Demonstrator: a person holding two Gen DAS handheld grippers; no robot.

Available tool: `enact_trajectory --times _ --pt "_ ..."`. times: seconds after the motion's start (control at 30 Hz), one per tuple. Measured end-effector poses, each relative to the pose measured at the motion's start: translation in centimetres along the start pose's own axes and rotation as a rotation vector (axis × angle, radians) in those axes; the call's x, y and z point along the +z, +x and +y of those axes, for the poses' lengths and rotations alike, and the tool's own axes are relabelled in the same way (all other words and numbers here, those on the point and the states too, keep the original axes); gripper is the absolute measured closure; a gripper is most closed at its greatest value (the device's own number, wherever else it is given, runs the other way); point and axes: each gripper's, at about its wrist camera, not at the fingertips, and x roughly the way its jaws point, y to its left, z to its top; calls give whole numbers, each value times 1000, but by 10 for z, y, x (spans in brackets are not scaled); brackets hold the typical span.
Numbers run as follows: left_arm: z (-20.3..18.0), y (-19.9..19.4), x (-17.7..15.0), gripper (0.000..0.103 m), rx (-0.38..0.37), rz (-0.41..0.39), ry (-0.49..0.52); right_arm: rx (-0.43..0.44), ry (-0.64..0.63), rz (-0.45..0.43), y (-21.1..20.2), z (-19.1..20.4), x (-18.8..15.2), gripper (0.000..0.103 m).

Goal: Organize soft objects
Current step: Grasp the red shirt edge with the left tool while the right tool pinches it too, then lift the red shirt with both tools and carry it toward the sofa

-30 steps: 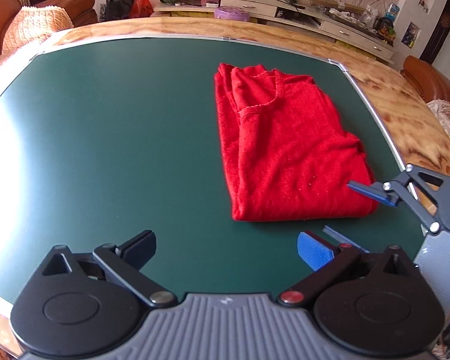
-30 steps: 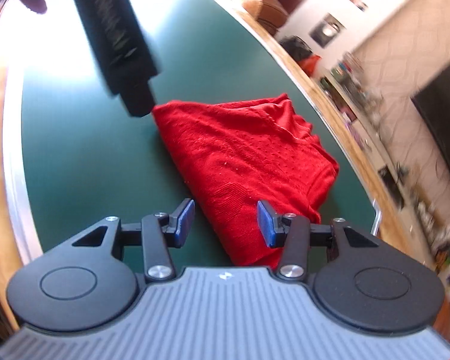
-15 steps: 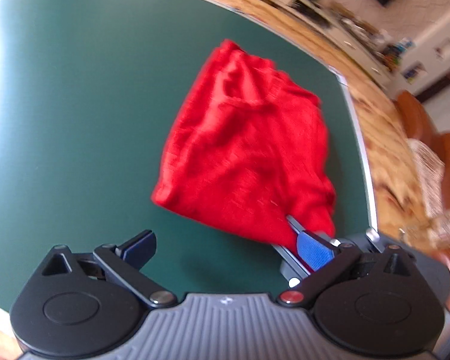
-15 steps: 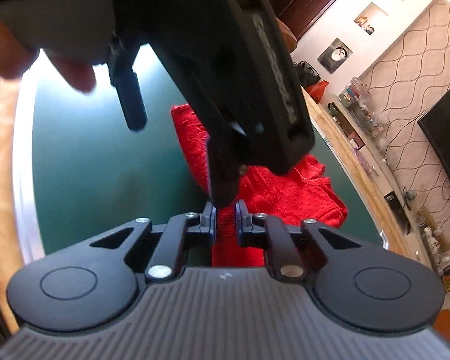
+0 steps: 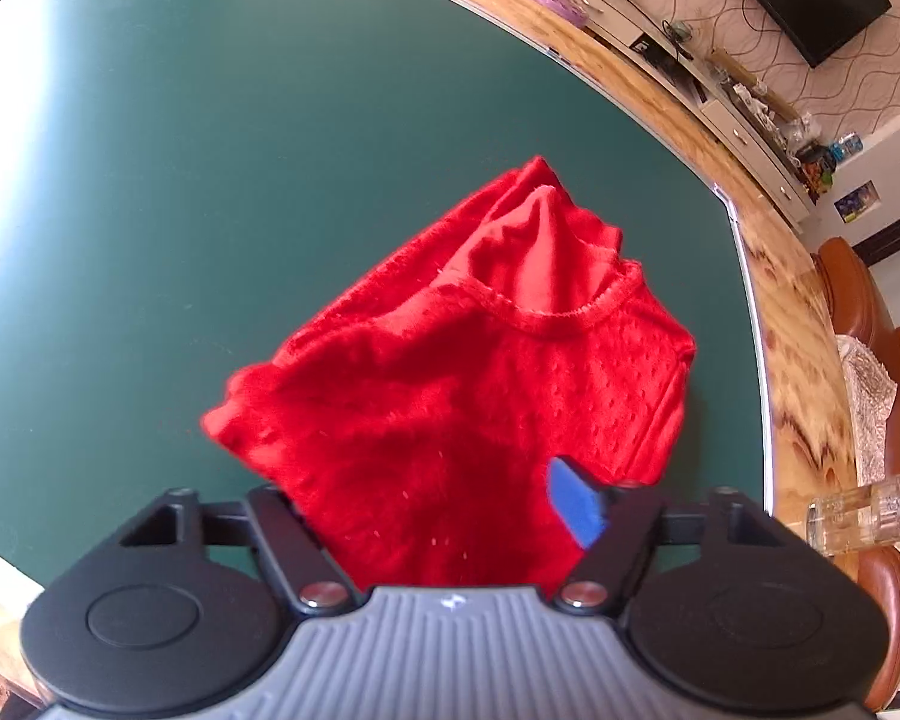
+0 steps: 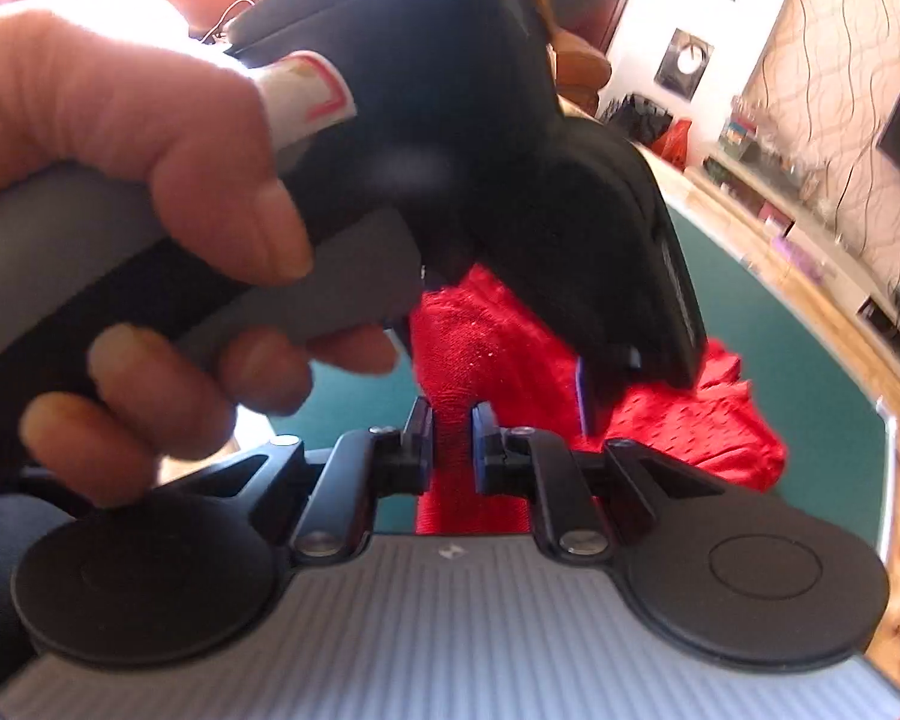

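the round green-topped table with its pale wood rim (image 5: pixel 210 192) fills most of the left wrist view, and on its right half sits the red knitted garment (image 5: pixel 480 372), bunched, its near part raised off the green and running back toward the camera. the left gripper (image 5: pixel 432 510) has that near edge between its fingers – the cloth covers the left finger and reaches the blue pad on the right finger (image 5: pixel 573 510), but i cannot tell whether the fingers are clenched on it or merely around it. the right gripper (image 6: pixel 453 450) is pinched tight on a narrow fold of the same red cloth, which passes straight up between its two black fingers (image 6: pixel 420 438). in that view a person's hand (image 6: pixel 150 180) wrapped round the grey and black handle of the other gripper stands close in front and blocks most of the table. a clear glass tumbler (image 5: pixel 861 513) stands on the wood rim at the near right, well apart from the garment.
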Motion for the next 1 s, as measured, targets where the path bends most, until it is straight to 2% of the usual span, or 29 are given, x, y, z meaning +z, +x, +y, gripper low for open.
enact_trajectory --times 0.03,0.07,0.13,0.2,0.27,0.33,0.43,0.53,0.63,0.83,1.0 --pt "1 3 3 55 5 6 -6 26 6 -5 -2 -4 1 76" --pt "2 5 5 63 12 9 -12 67 -4 -18 -4 -9 0 73" --pt "5 9 7 67 10 10 -15 142 10 -16 -13 -14 -7 59" --pt "7 9 7 72 9 7 -12 204 65 -1 -21 -31 -13 55" --pt "7 9 7 76 9 2 -8 229 168 3 -35 -45 -19 54" --pt "7 10 7 78 12 -6 -2 205 307 8 -42 -81 -20 45" --pt "12 3 0 81 25 -23 27 128 478 24 -31 -149 -17 36" --pt "19 -7 0 83 40 -31 47 89 542 72 -4 -195 -16 34" --pt "34 -21 5 84 60 -24 64 129 562 154 43 -227 -13 33" --pt "68 -33 24 83 74 25 111 365 614 214 87 -229 -11 33" --pt "79 -36 36 81 76 35 119 393 637 300 109 -219 3 33"
